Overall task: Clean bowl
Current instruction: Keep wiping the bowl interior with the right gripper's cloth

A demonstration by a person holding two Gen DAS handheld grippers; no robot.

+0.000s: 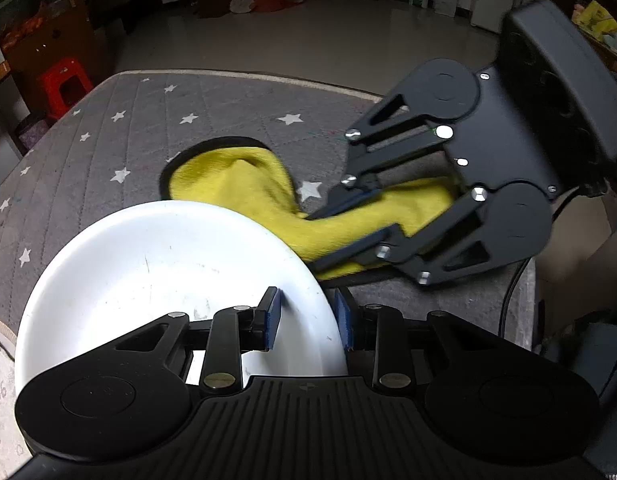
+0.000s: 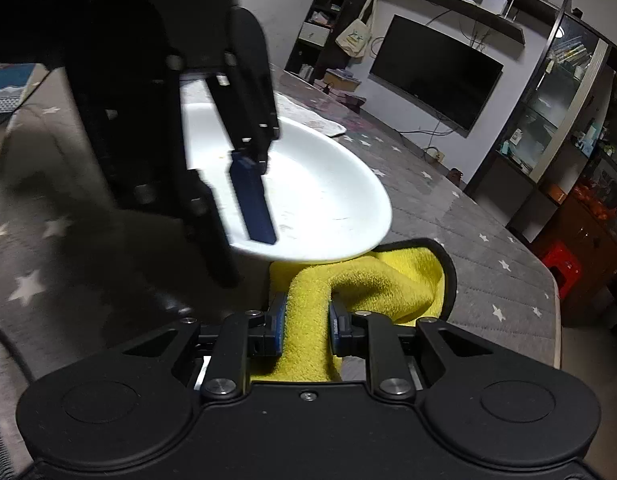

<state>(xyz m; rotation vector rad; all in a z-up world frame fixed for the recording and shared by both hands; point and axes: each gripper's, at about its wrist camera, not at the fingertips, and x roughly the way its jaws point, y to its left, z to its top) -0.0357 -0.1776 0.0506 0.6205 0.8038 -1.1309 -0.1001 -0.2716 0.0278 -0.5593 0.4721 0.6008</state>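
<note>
A white bowl (image 1: 148, 272) is held tilted above the grey star-patterned table cover (image 1: 108, 140). My left gripper (image 1: 306, 320) is shut on the bowl's rim, one blue pad inside and one outside. The bowl also shows in the right wrist view (image 2: 328, 192), with faint smears on its inside. My right gripper (image 2: 304, 324) is shut on a yellow cloth (image 2: 308, 320), which hangs just beyond the bowl's edge. In the left wrist view the right gripper (image 1: 328, 236) holds the yellow cloth (image 1: 244, 184) to the right of the bowl, close to its rim.
The table cover's far edge (image 1: 248, 76) drops to a bare floor. A red stool (image 1: 64, 84) stands at the left beyond the table. A television (image 2: 432, 80) and shelves (image 2: 568, 120) line the wall in the right wrist view.
</note>
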